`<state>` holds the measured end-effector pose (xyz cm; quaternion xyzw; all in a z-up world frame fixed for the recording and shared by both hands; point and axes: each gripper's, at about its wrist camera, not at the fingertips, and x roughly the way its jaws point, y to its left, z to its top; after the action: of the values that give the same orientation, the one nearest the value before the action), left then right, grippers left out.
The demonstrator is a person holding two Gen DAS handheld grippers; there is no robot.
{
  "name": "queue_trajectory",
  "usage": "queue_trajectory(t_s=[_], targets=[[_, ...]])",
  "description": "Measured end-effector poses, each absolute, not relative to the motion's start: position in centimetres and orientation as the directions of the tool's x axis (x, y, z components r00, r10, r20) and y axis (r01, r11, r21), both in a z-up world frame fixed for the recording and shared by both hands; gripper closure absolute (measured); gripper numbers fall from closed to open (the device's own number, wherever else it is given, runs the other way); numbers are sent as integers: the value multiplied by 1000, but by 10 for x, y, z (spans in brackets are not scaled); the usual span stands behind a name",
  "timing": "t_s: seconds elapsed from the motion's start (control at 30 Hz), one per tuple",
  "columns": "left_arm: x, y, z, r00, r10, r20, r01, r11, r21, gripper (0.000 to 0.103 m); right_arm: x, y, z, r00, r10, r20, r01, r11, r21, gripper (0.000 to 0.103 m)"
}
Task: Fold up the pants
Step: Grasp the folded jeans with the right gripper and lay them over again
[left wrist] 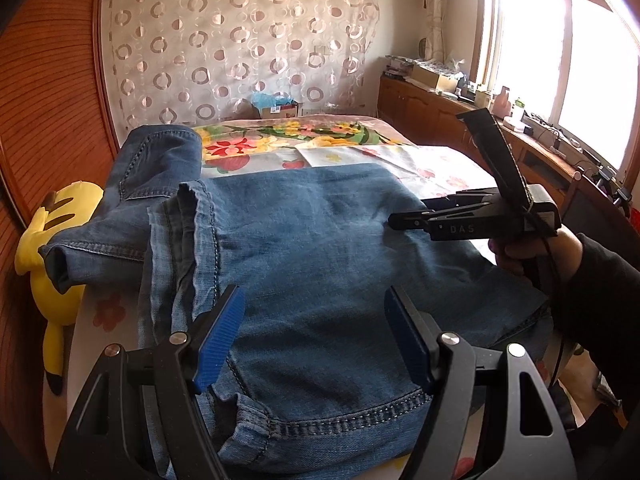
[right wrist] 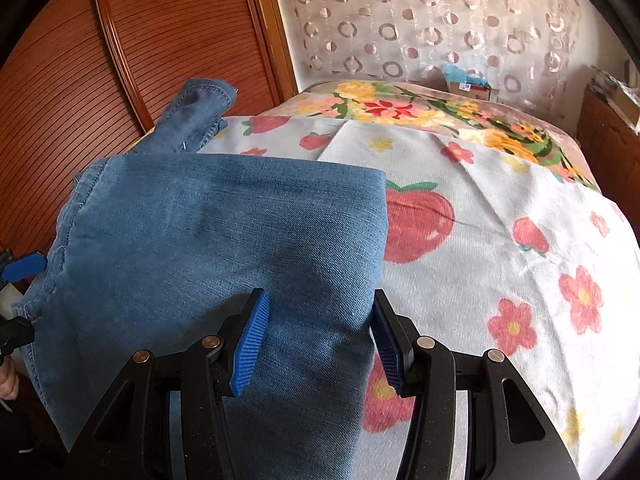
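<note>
Blue denim pants [left wrist: 312, 248] lie folded on the bed, with one leg end [left wrist: 160, 160] stretching to the far left. My left gripper [left wrist: 316, 336] is open just above the near hem of the pants, with nothing between its blue pads [left wrist: 218, 340]. My right gripper [right wrist: 320, 340] is open, its blue pads on either side of a raised hump of the denim [right wrist: 224, 232] without pinching it. The right gripper also shows in the left wrist view [left wrist: 404, 222], over the right side of the pants.
The bed carries a strawberry and flower print cover [right wrist: 500, 240]. A yellow plush toy [left wrist: 52, 248] lies at the bed's left edge by the wooden sliding door [left wrist: 48, 100]. A wooden cabinet [left wrist: 440, 108] with clutter runs under the window at right.
</note>
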<state>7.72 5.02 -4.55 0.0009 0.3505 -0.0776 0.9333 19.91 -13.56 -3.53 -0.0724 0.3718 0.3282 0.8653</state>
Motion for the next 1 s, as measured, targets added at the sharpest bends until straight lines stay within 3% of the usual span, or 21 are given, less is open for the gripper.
queue_trajectory(t_s=[0.13,0.3,0.33,0.37,0.4,0.77,1.0], targets=[[78,51,-44,744,-144,-652,142,988,-56,30,197,-129,-34,528,478,-702,-617,784,69,50],[77,53,-44,743,-142,-654,140,989,-55,30,193,-129,-32,523,486,-700,-631,773,65,63],[77,55,-43,743,-143,-653,137,989,-61,30,192,-131,-32,521,490,-698,-636,769,65,73],[77,56,-43,743,-143,-654,135,989,-63,30,191,-131,-32,519,497,-696,-643,763,66,91],[77,57,-43,743,-141,-654,133,989,-62,30,187,-132,-29,526,499,-688,-649,759,54,96],[71,76,-24,781,-123,-612,96,992,-77,30,127,-132,68,625,582,-520,-695,719,-30,98],[66,81,-11,805,-116,-582,90,993,-73,30,104,-151,120,666,581,-468,-688,721,-84,98]])
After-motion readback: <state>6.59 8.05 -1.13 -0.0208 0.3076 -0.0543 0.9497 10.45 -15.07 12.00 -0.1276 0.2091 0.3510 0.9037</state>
